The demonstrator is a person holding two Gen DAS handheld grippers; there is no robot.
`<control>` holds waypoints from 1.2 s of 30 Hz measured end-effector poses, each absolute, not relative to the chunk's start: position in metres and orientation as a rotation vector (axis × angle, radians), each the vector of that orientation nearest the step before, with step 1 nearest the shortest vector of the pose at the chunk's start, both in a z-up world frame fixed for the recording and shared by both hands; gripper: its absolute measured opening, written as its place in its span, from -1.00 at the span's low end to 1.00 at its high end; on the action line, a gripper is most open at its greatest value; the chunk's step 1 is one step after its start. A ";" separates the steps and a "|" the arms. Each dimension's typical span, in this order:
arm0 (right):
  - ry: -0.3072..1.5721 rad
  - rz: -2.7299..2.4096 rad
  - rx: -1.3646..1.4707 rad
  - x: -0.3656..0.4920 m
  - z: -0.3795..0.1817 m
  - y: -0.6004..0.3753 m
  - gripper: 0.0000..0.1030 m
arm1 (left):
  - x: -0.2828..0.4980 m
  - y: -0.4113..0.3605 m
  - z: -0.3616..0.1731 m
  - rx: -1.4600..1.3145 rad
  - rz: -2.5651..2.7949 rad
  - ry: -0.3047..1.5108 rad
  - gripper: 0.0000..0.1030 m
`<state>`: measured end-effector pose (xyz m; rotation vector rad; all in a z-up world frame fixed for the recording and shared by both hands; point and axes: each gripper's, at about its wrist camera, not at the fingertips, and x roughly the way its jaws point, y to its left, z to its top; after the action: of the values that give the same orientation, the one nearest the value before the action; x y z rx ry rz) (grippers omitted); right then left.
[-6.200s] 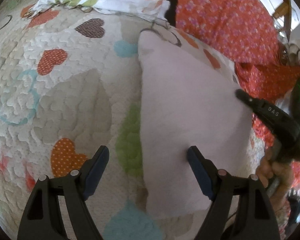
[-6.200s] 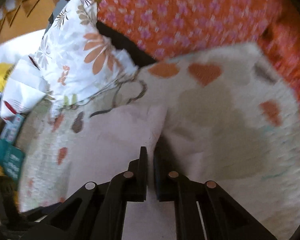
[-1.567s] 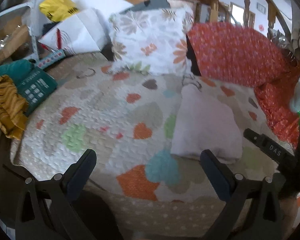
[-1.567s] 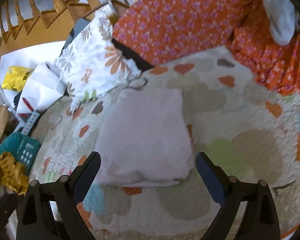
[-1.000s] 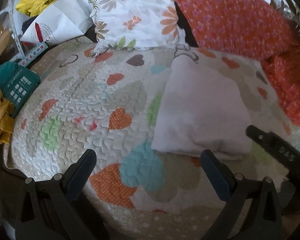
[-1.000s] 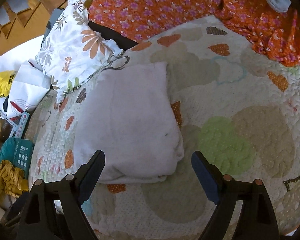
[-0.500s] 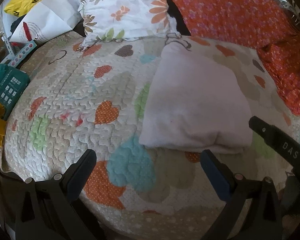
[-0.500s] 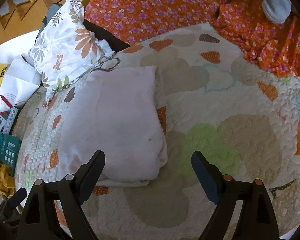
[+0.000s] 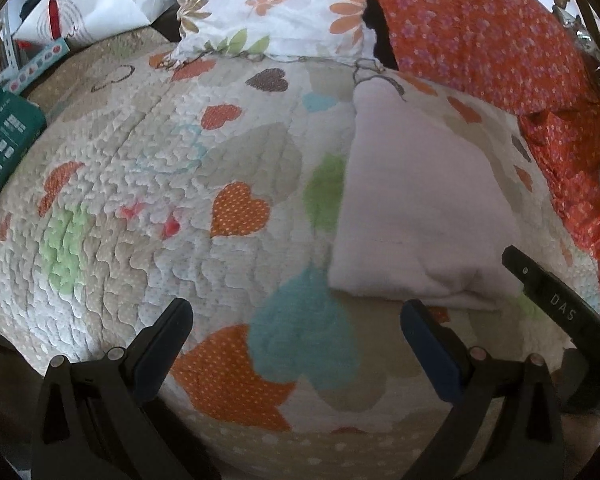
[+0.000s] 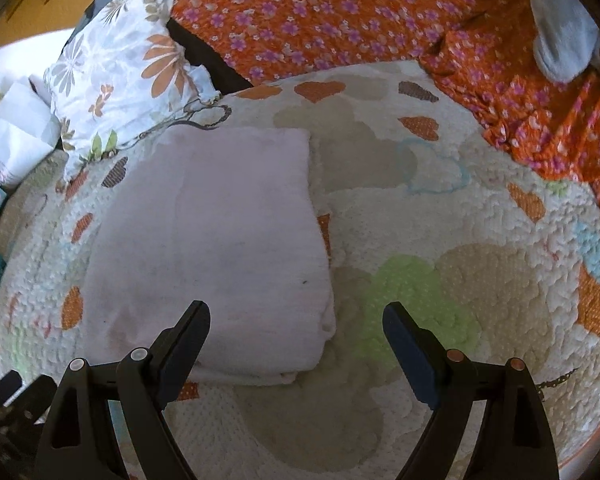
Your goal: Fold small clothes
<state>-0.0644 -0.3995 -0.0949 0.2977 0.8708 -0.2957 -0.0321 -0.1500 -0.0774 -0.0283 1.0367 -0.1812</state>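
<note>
A pale pink folded cloth [image 9: 416, 208] lies flat on a quilt with heart patches [image 9: 180, 200]. In the right wrist view the folded cloth [image 10: 216, 240] is a neat thick rectangle on the quilt [image 10: 440, 220]. My left gripper [image 9: 296, 328] is open and empty, above the quilt just left of the cloth's near edge. My right gripper [image 10: 296, 332] is open and empty, over the cloth's near right corner. The right gripper's finger also shows in the left wrist view [image 9: 556, 300], beside the cloth.
A floral pillow [image 9: 268, 12] and an orange flowered cushion [image 9: 480, 36] line the far side. Orange flowered fabric [image 10: 540, 112] with a grey-white garment [image 10: 560, 28] lies at right. A teal box [image 9: 0, 140] and a white paper bag [image 9: 92, 12] sit at left.
Both grippers have come down closer to the quilt and the folded cloth. Both stayed open and empty. The cloth has not moved.
</note>
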 end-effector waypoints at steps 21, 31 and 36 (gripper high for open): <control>0.869 -0.357 0.206 -0.048 -0.097 -0.368 0.78 | -0.017 -0.136 -0.104 -0.020 -0.252 1.115 1.00; 0.867 -0.282 0.196 -0.038 -0.099 -0.355 0.78 | -0.021 -0.139 -0.104 -0.026 -0.197 1.120 1.00; 0.856 -0.272 0.236 -0.043 -0.094 -0.365 0.78 | -0.028 -0.144 -0.101 -0.026 -0.183 1.117 1.00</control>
<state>-0.0425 -0.3648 -0.0942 0.2363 0.8564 -0.2721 -0.0275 -0.1442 -0.1009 -0.0260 1.1167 -0.1829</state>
